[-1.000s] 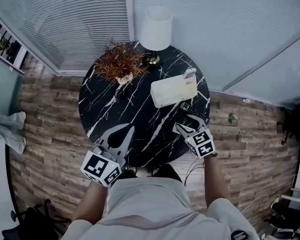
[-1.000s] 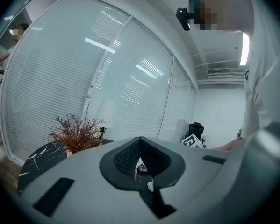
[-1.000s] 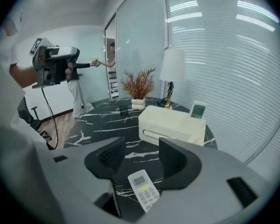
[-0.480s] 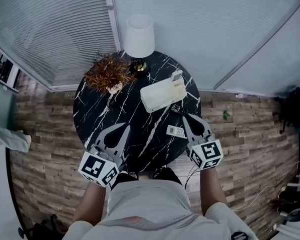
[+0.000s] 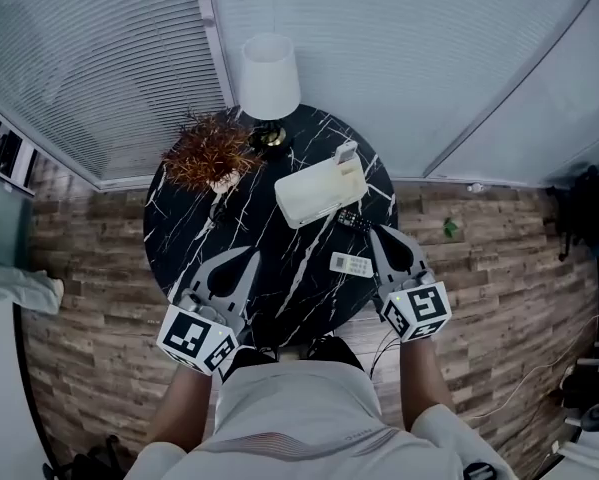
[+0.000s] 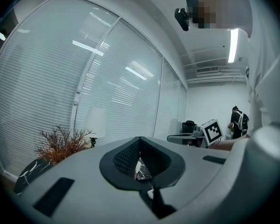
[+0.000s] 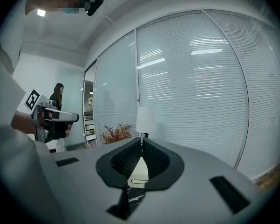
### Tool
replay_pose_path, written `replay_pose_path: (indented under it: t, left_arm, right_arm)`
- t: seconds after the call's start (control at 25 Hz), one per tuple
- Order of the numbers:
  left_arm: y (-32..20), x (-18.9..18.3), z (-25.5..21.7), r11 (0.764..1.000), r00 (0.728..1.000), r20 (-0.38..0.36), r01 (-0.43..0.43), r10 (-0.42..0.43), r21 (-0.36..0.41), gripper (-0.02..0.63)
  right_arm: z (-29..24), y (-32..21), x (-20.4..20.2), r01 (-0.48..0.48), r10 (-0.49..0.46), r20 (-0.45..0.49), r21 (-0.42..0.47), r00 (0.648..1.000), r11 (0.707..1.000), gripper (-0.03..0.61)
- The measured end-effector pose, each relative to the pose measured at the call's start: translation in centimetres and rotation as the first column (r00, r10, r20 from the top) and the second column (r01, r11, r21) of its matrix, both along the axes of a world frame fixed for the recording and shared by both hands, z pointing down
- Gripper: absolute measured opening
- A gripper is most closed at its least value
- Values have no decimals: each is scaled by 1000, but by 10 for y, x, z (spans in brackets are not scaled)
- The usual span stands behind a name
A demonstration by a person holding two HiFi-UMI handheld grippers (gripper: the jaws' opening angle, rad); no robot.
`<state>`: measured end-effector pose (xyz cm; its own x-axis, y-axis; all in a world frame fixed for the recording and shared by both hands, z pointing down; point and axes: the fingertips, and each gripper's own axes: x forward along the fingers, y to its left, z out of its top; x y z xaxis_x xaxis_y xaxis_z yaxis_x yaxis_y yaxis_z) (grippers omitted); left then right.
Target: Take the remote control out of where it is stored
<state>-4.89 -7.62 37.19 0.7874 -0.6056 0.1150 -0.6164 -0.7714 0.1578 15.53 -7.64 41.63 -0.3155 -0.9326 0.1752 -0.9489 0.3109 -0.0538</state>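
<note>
A white remote control (image 5: 351, 264) lies flat on the black marble table (image 5: 209, 238), near its right edge. A black remote (image 5: 354, 220) lies just beyond it, beside the white storage box (image 5: 314, 196). Another white remote (image 5: 347, 153) stands upright at the box's far end. My right gripper (image 5: 377, 232) hovers above the table to the right of the flat white remote; its jaws have just been closing, with nothing between them, and are shut. My left gripper (image 5: 251, 258) is held over the table's near left, also shut and holding nothing. In the right gripper view the box (image 7: 139, 169) shows past the jaws.
A white lamp (image 5: 269, 78) and a dried reddish plant (image 5: 211, 153) stand at the table's far side. Blinds and glass walls rise behind the table. Wood flooring surrounds it. A person (image 6: 237, 120) stands far off in the room.
The right gripper has lifted from low over the table and shut. The white remote now lies uncovered on the tabletop. The left gripper has barely shifted.
</note>
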Motion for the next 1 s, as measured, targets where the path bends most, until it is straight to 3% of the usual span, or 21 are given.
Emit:
replay_pose_path:
  t: [0.4, 0.64, 0.8, 1.0]
  left_arm:
    - [-7, -1, 4, 1000, 1000, -4, 24, -25, -17, 9]
    - [-11, -1, 9, 998, 999, 4, 54, -54, -25, 9]
    - [-13, -3, 13, 995, 996, 14, 88, -87, -36, 8]
    - [-13, -9, 22, 987, 988, 33, 152, -150, -60, 9]
  right_arm:
    - [5, -21, 11, -20, 20, 1, -16, 1000, 1000, 26]
    - [25, -55, 29, -66, 64, -26, -73, 998, 995, 29]
    - [33, -87, 32, -42, 36, -61, -101, 997, 994, 131]
    - [62, -139, 40, -61, 47, -98, -142, 994, 988, 203]
